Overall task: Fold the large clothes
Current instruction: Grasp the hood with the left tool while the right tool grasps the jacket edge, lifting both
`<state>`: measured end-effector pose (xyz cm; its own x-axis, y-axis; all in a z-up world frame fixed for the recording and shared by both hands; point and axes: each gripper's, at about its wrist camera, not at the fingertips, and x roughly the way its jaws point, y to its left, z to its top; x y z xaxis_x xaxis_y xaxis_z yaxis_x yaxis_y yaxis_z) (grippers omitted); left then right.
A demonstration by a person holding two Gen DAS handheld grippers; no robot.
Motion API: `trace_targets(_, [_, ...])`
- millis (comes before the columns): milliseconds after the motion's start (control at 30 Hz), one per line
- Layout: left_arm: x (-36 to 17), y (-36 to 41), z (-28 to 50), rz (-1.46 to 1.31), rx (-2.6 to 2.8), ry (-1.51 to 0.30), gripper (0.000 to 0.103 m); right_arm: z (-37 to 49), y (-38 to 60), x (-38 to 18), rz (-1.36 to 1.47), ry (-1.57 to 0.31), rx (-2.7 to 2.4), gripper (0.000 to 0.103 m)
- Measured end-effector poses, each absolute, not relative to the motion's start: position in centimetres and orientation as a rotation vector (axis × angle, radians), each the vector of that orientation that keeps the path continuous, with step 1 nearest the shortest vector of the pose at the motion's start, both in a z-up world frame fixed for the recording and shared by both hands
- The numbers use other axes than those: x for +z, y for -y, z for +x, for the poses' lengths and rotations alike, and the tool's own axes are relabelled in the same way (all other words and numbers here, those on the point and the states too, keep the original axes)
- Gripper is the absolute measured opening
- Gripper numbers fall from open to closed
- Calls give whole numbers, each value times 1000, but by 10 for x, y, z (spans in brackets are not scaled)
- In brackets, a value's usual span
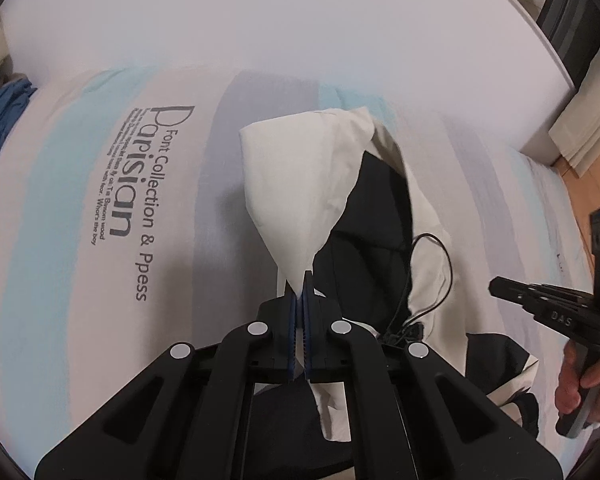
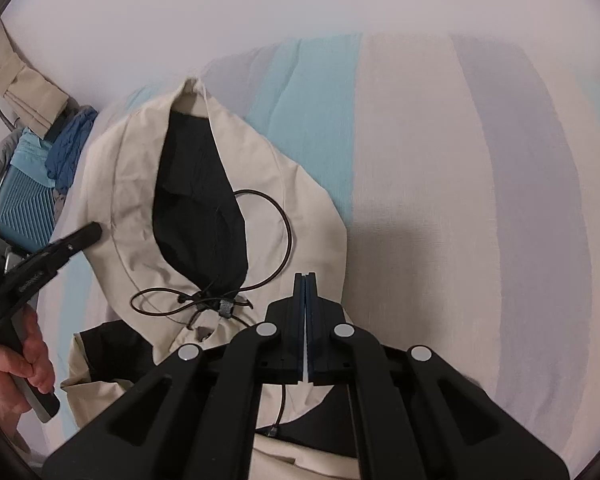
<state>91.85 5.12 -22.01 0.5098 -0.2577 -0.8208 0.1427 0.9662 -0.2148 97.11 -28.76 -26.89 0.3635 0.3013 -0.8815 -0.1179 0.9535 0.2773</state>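
A cream hooded jacket [image 2: 132, 200] with black lining [image 2: 196, 200] lies on the striped bed sheet [image 2: 460, 160], with a dark drawstring [image 2: 286, 232] looped over the hood. In the left wrist view my left gripper [image 1: 300, 280] is shut on a cream fold of the hood [image 1: 300, 184], which rises from the pads like a tent. My right gripper [image 2: 305, 277] hangs over the hood's right edge with its jaws together. A pale sliver shows between the pads, and I cannot tell whether cloth is caught there. Each gripper also appears in the other's view: the right gripper [image 1: 494, 286] and the left gripper [image 2: 96, 231].
The sheet [image 1: 60, 200] carries printed lettering [image 1: 140, 200]. Blue clothes [image 2: 68, 152] and a teal case [image 2: 28, 208] sit past the bed's left side, under a beige curtain [image 2: 20, 80]. A white wall runs behind the bed. Wooden floor [image 1: 596, 184] shows at the right. A person's hands [image 1: 580, 380] [image 2: 20, 360] hold the grippers.
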Motion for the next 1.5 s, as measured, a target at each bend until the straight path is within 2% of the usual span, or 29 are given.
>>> trace_targets(33, [-221, -51, 919, -129, -242, -1012, 1, 977, 288, -272, 182, -1165, 261, 8])
trace_targets(100, [-227, -54, 922, -132, -241, -1019, 1, 988, 290, -280, 212, -1170, 245, 37])
trace_targets(367, [-254, -65, 939, -146, -241, -1046, 1, 1030, 281, -313, 223, -1220, 227, 38])
trace_targets(433, [-257, -66, 939, -151, -243, -1048, 1, 1038, 280, -318, 244, -1231, 221, 42])
trace_targets(467, [-259, -67, 939, -158, -243, -1050, 1, 1040, 279, -318, 245, -1231, 224, 42])
trace_targets(600, [-258, -68, 937, -159, -249, -1049, 1, 1038, 278, -311, 252, -1231, 260, 8])
trace_targets(700, [-250, -64, 934, -158, -252, -1042, 1, 1032, 272, -297, 266, -1214, 272, 3])
trace_targets(1133, [-216, -60, 890, -127, -272, -1007, 1, 973, 280, -234, 245, -1097, 327, 1])
trace_targets(1500, [-187, -54, 807, -83, -330, -949, 1, 888, 300, -204, 190, -1038, 340, 1])
